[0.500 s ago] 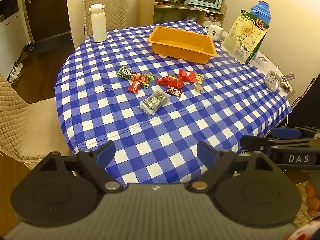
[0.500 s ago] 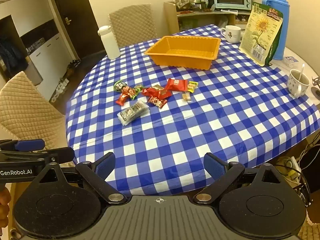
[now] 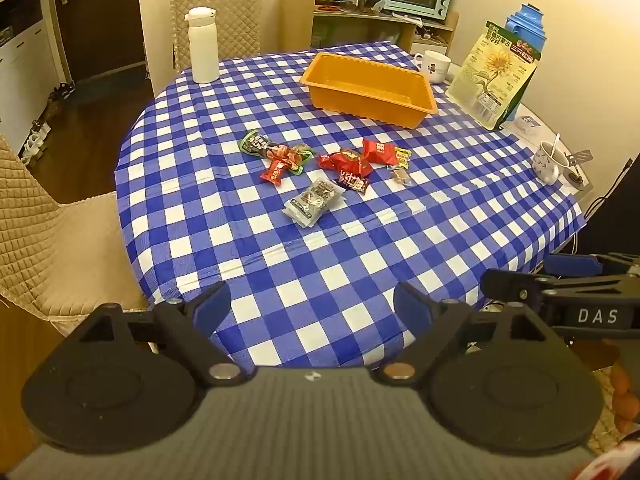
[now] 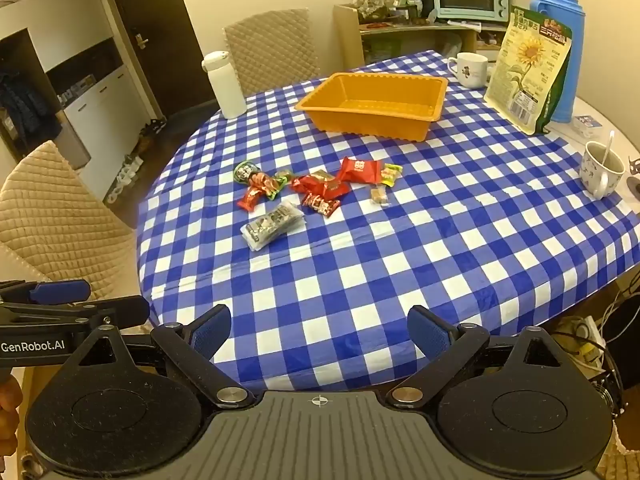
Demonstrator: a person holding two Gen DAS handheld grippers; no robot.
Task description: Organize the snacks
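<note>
Blue-and-white checked cloth covers the round bench (image 3: 420, 216). Snack packets (image 3: 332, 168) lie loose in a cluster near the middle of it: a green-and-red wrapper (image 3: 272, 150) at the left, a clear packet with dark print (image 3: 314, 202) nearest the cameras, red wrappers (image 3: 360, 160) touching one another at the right, and two small candies (image 3: 401, 166) just beside those. None is in the orange tray (image 3: 370, 92), which stands behind the cluster, apart from it, toward the far side of the bench.

Left claw (image 3: 312, 304): fingers spread wide, nothing between the blue pads, held over the near edge of the bench, well short of the packets. Right claw (image 4: 320, 330): likewise wide open and empty, over the same near edge. Each claw shows side-on at the edge of the other's view.

Other items: white flask (image 3: 203, 50) at the far left of the bench; sunflower-seed bag (image 4: 528, 68) upright to the right of the tray, blue thermos (image 4: 560, 48) behind it; white mug (image 4: 470, 68) beyond the tray; second mug with a spoon (image 4: 602, 172) at the right edge. Quilted chairs (image 4: 52, 216) stand around the bench.
</note>
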